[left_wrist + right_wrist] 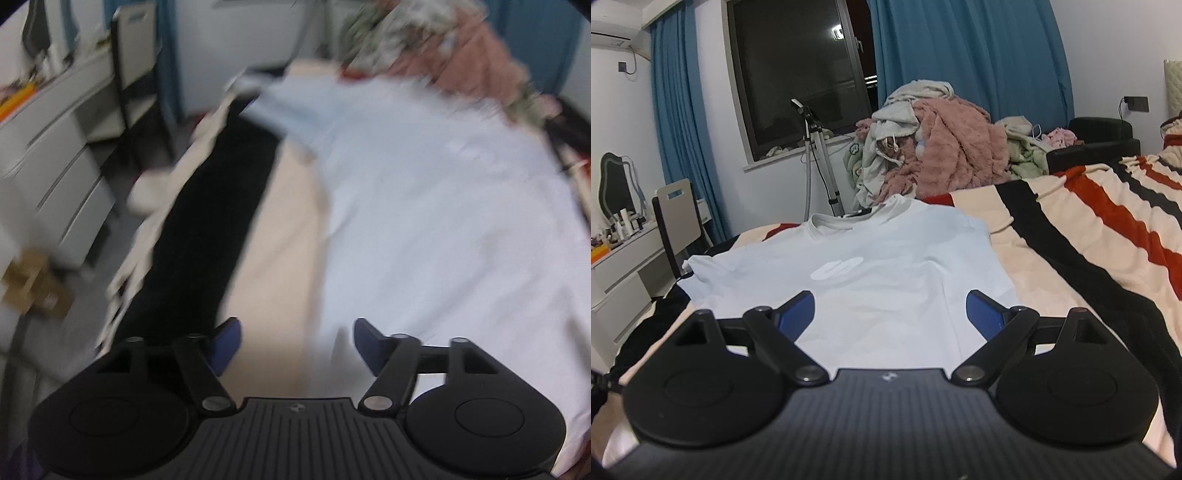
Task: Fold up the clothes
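Observation:
A white T-shirt (886,273) lies spread flat on the striped blanket (1071,236), collar at the far end, with a pale logo on the chest. My right gripper (890,314) is open and empty, low over the shirt's near hem. In the blurred left wrist view the same shirt (443,206) fills the right half. My left gripper (295,343) is open and empty, above the shirt's left edge where it meets the cream blanket (273,258).
A pile of pink and grey clothes (934,155) sits at the bed's far end. A tripod (820,158) stands by the window. A white desk (624,266) and chair (676,214) are left of the bed. A cardboard box (33,284) lies on the floor.

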`<state>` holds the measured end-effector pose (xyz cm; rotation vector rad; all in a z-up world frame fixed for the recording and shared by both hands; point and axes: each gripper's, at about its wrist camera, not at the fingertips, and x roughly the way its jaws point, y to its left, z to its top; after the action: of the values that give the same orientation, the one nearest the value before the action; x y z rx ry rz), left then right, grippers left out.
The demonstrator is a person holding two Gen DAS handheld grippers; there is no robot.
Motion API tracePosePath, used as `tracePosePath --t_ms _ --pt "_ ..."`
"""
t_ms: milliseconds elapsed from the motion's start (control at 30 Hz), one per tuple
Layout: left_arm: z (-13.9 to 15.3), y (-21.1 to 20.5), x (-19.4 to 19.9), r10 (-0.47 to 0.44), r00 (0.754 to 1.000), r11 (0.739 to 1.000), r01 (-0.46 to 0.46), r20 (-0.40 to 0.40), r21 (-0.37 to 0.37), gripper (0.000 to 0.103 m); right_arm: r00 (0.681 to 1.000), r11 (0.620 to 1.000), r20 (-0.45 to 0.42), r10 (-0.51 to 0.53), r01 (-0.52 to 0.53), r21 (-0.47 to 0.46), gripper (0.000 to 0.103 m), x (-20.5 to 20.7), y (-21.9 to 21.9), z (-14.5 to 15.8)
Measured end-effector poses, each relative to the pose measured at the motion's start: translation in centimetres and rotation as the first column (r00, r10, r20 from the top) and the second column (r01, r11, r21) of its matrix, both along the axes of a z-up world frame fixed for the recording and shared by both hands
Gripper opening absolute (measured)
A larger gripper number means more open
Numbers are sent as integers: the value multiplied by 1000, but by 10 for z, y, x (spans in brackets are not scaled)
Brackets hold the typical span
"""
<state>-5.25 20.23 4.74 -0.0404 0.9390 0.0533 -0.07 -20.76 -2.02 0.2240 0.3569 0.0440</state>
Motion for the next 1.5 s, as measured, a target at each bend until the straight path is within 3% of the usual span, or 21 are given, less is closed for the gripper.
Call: tracePosePath --t_ms 67,100,267,433,500,733,933,1067,1200,1300,1400,1500 --pt "14 -27 -3 -16 998 999 19 62 -47 87 1000 1000 12 1 -1 -5 90 -1 0 2" --pt "20 -40 -5 -22 995 997 29 93 -69 87 1000 1000 18 1 -1 -7 90 -1 0 2" --pt "38 -120 4 -102 959 991 121 264 -57 103 999 1000 42 -4 4 -1 90 0 -3 5" --pt "32 -187 8 -112 911 986 153 398 -72 103 998 1000 51 -22 22 0 90 3 -10 4" --pt "16 -196 8 -101 906 982 158 412 -106 103 998 999 51 -41 41 -6 90 5 -13 2" --pt "-75 -150 57 -65 946 986 111 319 -127 103 999 997 -4 -45 46 62 90 20 -24 -9" --pt "-90 -136 61 1 952 987 48 305 -155 103 998 953 -69 -6 27 302 90 74 -53 -17" --pt "-100 -126 75 50 961 981 4 273 -195 103 996 928 -81 -30 58 367 90 138 -91 -29" --pt "-109 -125 90 81 970 969 -23 231 -245 103 988 876 -117 -101 145 460 90 194 -136 -56" --pt "-119 -125 100 111 977 958 -56 184 -280 103 984 870 -131 -119 167 465 90 224 -152 -72" --pt "-128 -125 111 124 982 945 -74 139 -319 103 978 871 -167 -121 186 455 83 254 -161 -86" --pt "-133 -125 114 125 983 943 -76 133 -323 103 979 884 -176 -100 169 436 83 281 -160 -96"
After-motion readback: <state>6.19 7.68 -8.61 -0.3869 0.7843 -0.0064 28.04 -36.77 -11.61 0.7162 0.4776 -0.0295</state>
